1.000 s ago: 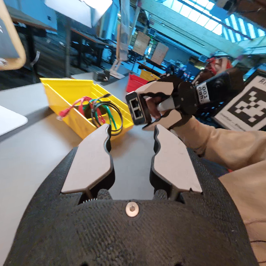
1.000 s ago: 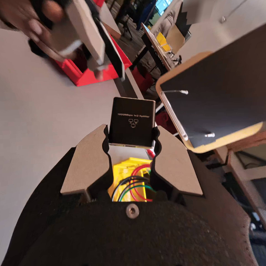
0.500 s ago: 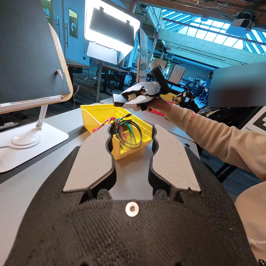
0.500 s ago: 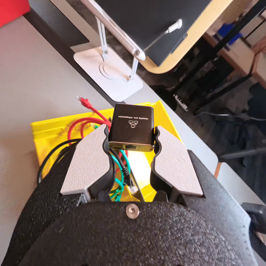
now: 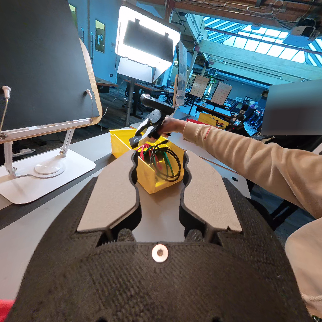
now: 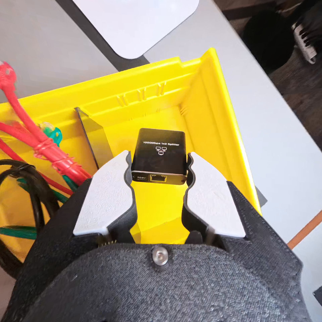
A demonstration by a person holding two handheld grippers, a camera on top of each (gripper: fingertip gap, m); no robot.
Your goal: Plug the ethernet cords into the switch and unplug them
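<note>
My right gripper (image 6: 158, 161) is shut on a small black switch (image 6: 159, 149) and holds it tilted down over the far compartment of a yellow bin (image 6: 214, 111). The same gripper (image 5: 139, 137) and switch (image 5: 134, 141) show in the left wrist view above the bin (image 5: 120, 144). Red (image 6: 26, 122), green (image 6: 17, 232) and black (image 6: 38, 191) ethernet cords lie coiled in the bin's near compartment; the coils (image 5: 163, 162) also show in the left wrist view. My left gripper (image 5: 158, 165) is open and empty, short of the bin's front.
A white stand base (image 5: 43, 176) carrying a dark tilted board (image 5: 40, 61) sits left of the bin on the grey table (image 5: 26, 244). A black divider (image 6: 88, 137) splits the bin. A person's beige sleeve (image 5: 252, 162) reaches across from the right. One gripper's finger ends stand about 40 cm off the other's.
My right gripper has swung the switch from up in the air down over the yellow bin's far compartment. My left gripper stays open and now faces the bin more squarely.
</note>
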